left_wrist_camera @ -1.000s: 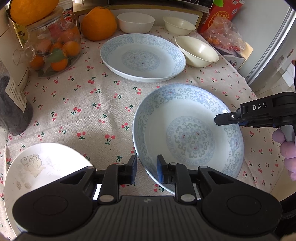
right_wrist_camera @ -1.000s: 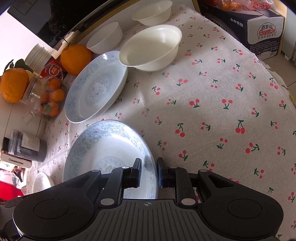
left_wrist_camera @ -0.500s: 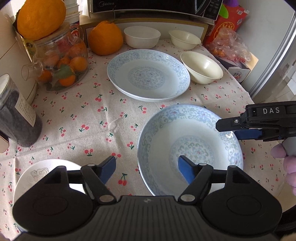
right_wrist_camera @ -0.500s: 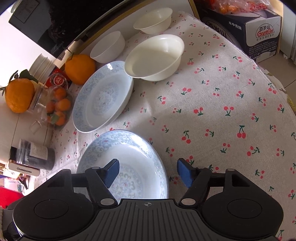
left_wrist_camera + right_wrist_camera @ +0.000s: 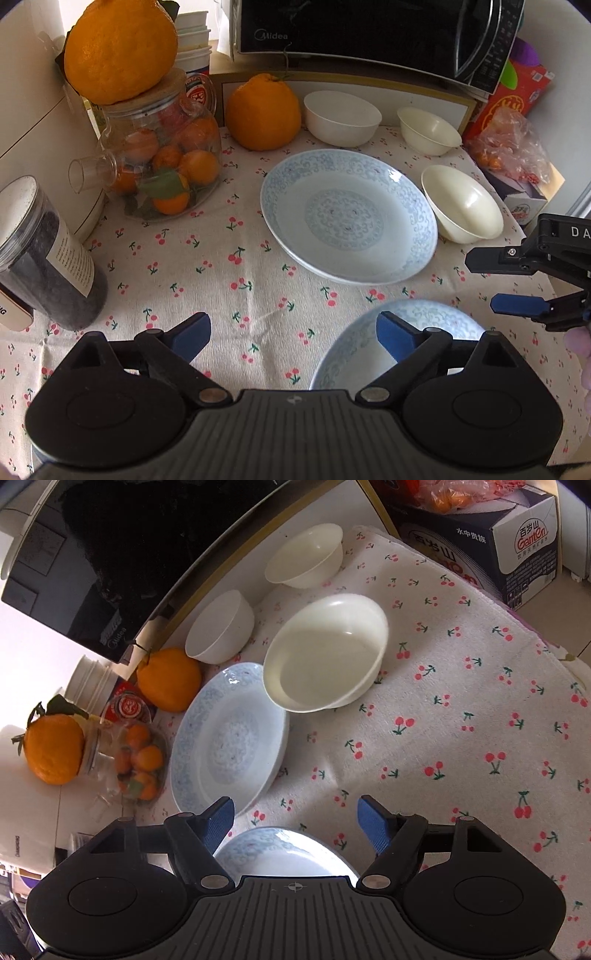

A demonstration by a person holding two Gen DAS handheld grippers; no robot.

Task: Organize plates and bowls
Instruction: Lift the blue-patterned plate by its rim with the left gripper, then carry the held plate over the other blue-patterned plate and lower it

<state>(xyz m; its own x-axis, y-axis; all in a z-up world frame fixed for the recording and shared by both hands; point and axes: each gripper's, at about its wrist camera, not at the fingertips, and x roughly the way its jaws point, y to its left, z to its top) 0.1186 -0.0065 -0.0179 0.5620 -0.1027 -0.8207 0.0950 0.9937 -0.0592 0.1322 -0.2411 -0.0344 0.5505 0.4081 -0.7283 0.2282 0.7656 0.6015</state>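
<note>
Two blue-patterned plates (image 5: 349, 216) (image 5: 402, 332) and three pale bowls (image 5: 341, 116) (image 5: 428, 129) (image 5: 461, 205) sit on the cherry-print worktop (image 5: 221, 280). The left tool (image 5: 293, 334) and right tool (image 5: 295, 819) are both opening, nothing between their jaws.

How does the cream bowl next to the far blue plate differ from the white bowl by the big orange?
The cream bowl is wider, shallower and flared; the white bowl is narrower with steeper sides. The cream bowl sits tilted against the plate; the white bowl stands level near the orange. Both are plain and empty.
</note>
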